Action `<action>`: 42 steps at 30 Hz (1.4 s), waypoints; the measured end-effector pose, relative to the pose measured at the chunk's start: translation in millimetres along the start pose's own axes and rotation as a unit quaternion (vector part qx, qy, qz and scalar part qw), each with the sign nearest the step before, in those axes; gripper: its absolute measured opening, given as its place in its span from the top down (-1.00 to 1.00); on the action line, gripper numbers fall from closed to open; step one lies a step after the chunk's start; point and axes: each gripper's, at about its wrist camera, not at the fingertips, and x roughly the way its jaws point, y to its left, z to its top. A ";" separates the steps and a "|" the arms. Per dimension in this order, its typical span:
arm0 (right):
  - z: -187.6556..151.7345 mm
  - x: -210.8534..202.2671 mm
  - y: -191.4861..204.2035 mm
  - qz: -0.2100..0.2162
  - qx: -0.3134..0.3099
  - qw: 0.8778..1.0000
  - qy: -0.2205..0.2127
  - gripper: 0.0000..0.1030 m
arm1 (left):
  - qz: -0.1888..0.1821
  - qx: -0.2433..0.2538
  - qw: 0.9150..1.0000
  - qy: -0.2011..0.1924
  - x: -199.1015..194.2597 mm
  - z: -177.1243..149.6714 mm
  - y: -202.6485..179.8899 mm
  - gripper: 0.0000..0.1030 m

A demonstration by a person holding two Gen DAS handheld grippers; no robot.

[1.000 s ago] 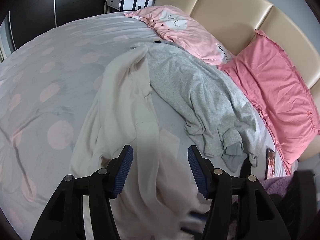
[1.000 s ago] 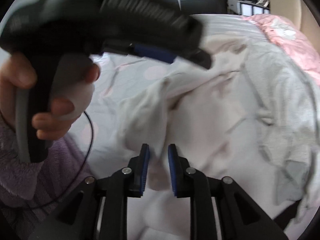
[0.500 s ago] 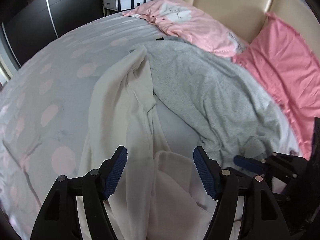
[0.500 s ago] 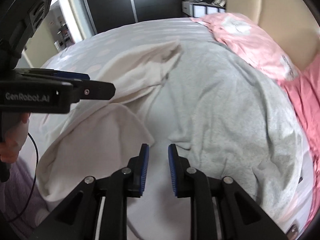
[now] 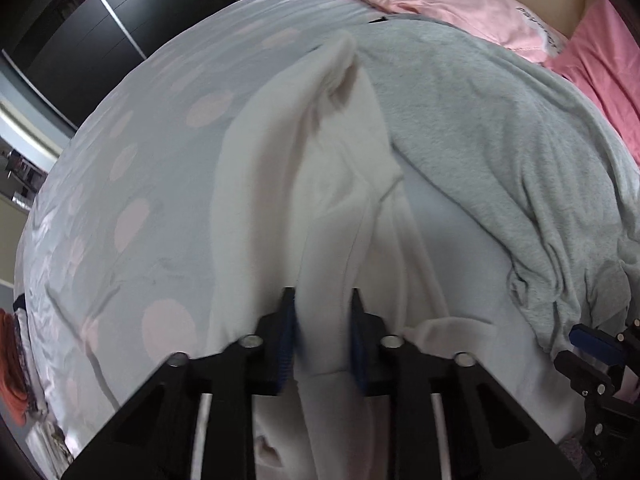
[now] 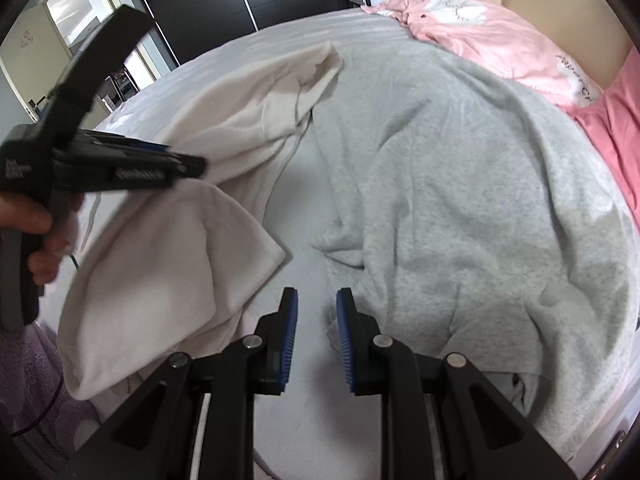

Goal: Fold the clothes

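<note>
On the bed (image 6: 248, 52) the cream garment (image 5: 288, 168) lies lengthwise beside the grey sweatshirt (image 6: 472, 184), and I see my L gripper (image 5: 322, 312) has just been closing, jaws now pinching a fold of cream cloth, so it's ready to lift, while my R gripper (image 6: 316, 312) hangs narrow w/ nothing between.

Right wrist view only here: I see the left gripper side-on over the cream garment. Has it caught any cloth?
Observer: Yes. In the left wrist view the left gripper has just been closing, and a fold of the cream garment is pinched between its pads.
Operator: Which part?
Observer: A long ridge running towards the garment's far end; hem or seam, I cannot tell.
Operator: What lies left of it?
Observer: The bedcover, which shows pink spots there.
</note>
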 end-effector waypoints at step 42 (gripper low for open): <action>183.2 139.2 139.6 -0.225 -0.573 0.787 -0.041 0.20 | -0.196 -0.182 0.964 0.004 32.6 -137.0 223.5 0.00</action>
